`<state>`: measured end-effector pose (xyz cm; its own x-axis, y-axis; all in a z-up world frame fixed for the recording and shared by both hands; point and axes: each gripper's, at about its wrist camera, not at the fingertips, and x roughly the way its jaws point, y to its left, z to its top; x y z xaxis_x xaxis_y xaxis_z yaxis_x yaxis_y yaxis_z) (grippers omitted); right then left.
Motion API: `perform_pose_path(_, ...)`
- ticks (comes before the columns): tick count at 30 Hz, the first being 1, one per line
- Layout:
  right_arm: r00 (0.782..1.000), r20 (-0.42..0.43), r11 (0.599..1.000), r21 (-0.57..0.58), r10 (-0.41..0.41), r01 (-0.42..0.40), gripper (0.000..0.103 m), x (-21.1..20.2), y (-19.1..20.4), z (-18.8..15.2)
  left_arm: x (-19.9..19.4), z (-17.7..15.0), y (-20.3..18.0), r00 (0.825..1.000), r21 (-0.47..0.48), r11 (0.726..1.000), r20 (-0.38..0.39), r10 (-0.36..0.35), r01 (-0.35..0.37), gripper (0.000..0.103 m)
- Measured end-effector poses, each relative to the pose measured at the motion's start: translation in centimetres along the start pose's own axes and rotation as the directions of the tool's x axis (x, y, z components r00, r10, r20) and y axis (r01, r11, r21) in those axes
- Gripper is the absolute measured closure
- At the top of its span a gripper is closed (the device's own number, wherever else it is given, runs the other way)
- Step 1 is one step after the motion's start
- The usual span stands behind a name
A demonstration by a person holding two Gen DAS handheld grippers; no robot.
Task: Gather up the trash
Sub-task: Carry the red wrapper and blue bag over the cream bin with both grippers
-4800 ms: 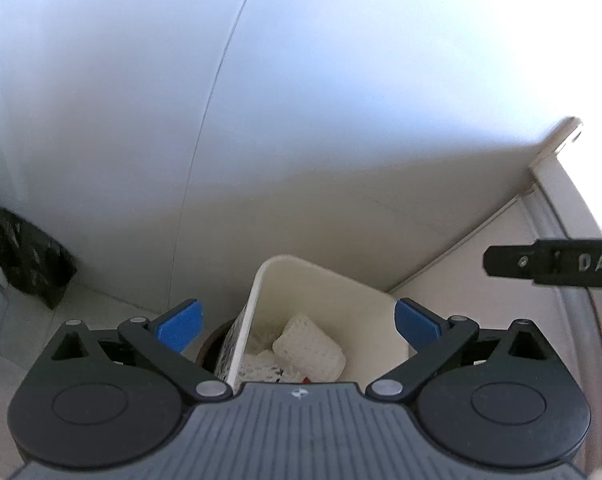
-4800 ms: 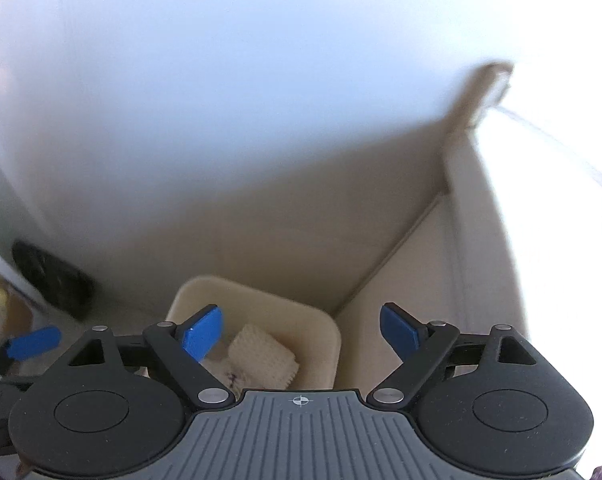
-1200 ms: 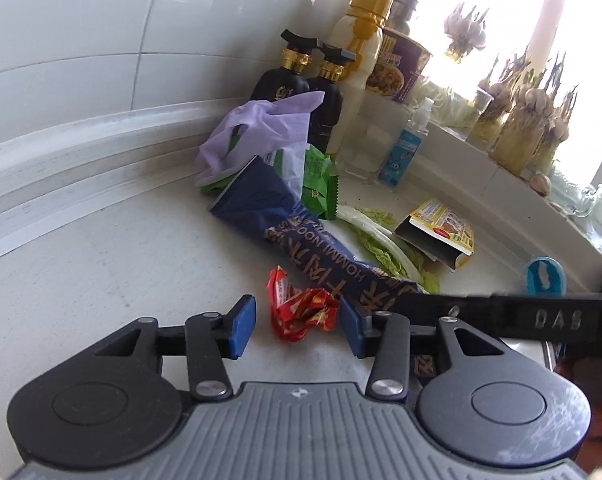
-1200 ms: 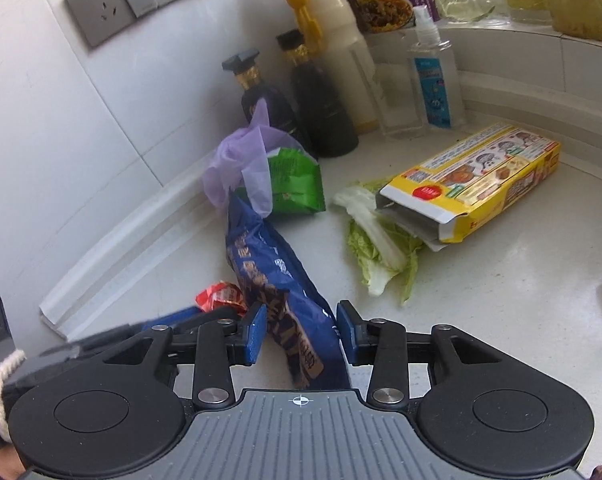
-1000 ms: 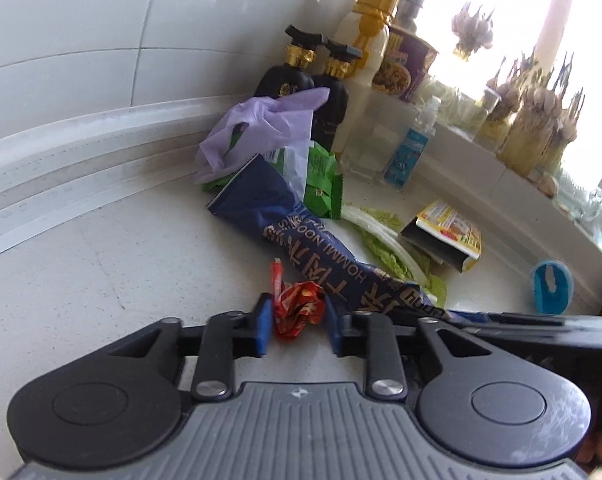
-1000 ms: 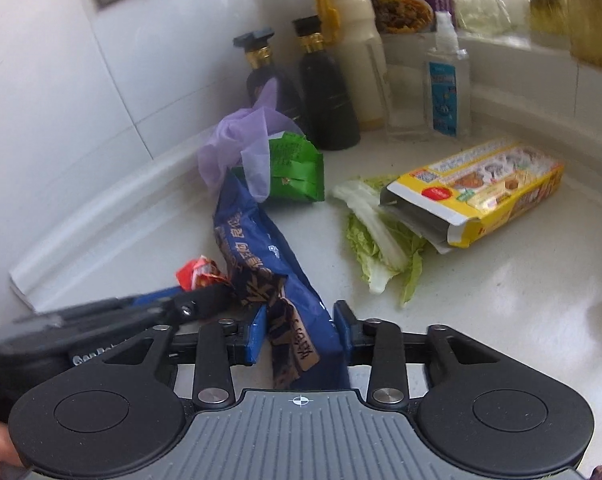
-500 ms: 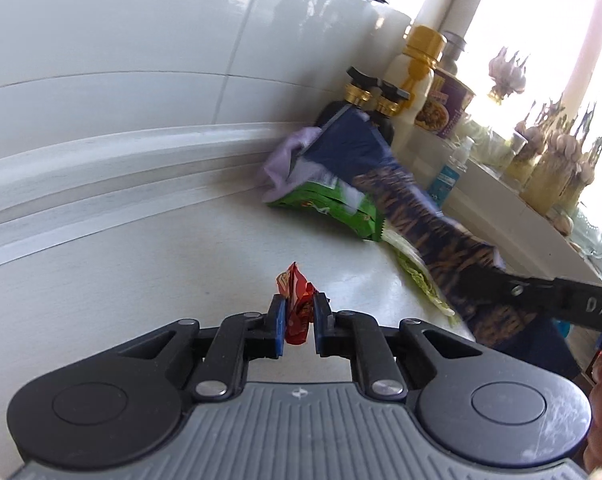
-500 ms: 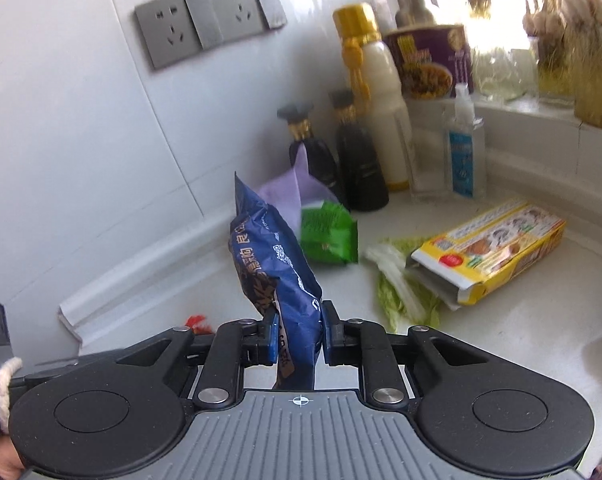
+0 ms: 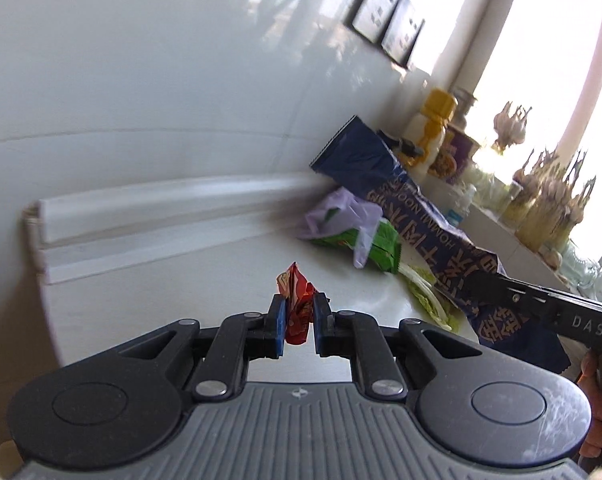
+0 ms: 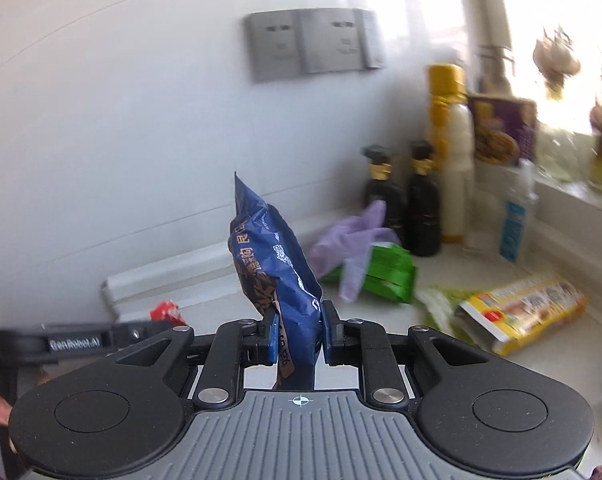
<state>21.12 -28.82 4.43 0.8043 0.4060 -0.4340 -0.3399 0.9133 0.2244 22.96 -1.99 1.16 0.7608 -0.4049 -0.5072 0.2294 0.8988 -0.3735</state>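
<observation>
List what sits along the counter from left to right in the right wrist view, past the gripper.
red wrapper → blue noodle bag → purple glove → green packet → cabbage leaves → yellow box

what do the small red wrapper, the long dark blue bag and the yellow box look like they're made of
Small red wrapper: thin glossy plastic film or foil, judging by its sharp crinkles. Long dark blue bag: printed plastic film with a slight sheen, creased and holding its folds. Yellow box: printed cardboard, with flat stiff sides and an open end flap.
</observation>
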Motion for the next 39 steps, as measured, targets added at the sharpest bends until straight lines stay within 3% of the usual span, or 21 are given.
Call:
perform_pose_path(6, 0.998, -0.002, 0.993, -0.104, 0.055, -0.055, 0.084, -0.3, 2.7, 0.2, -3.3, -0.7, 2.4, 0.999, -0.042, 0.999, 0.032, 0.036, -0.034, 0.091)
perform_pose_path(15, 0.992, 0.002, 0.942, -0.315, 0.124, -0.118, 0.084, -1.6, 7.0, -0.1, -7.8, -3.0, 5.7, 0.991, -0.107, 0.988, 0.067, 0.119, -0.112, 0.091)
perform_pose_path(27, 0.971, -0.065, 0.788, -0.573, 0.230, -0.224, 0.084, -2.3, 14.3, -2.1, -11.1, -6.6, 8.2, 0.978, -0.176, 0.966, 0.059, 0.202, -0.189, 0.091)
perform_pose_path(33, 0.967, -0.116, 0.716, -0.653, 0.227, -0.247, 0.084, -1.8, 17.5, -3.4, -11.4, -8.7, 9.2, 0.970, -0.202, 0.951, 0.021, 0.243, -0.234, 0.091)
perform_pose_path(39, 0.960, -0.176, 0.618, -0.736, 0.217, -0.275, 0.084, -1.0, 20.9, -5.2, -11.5, -10.9, 10.8, 0.960, -0.236, 0.932, -0.024, 0.277, -0.275, 0.091)
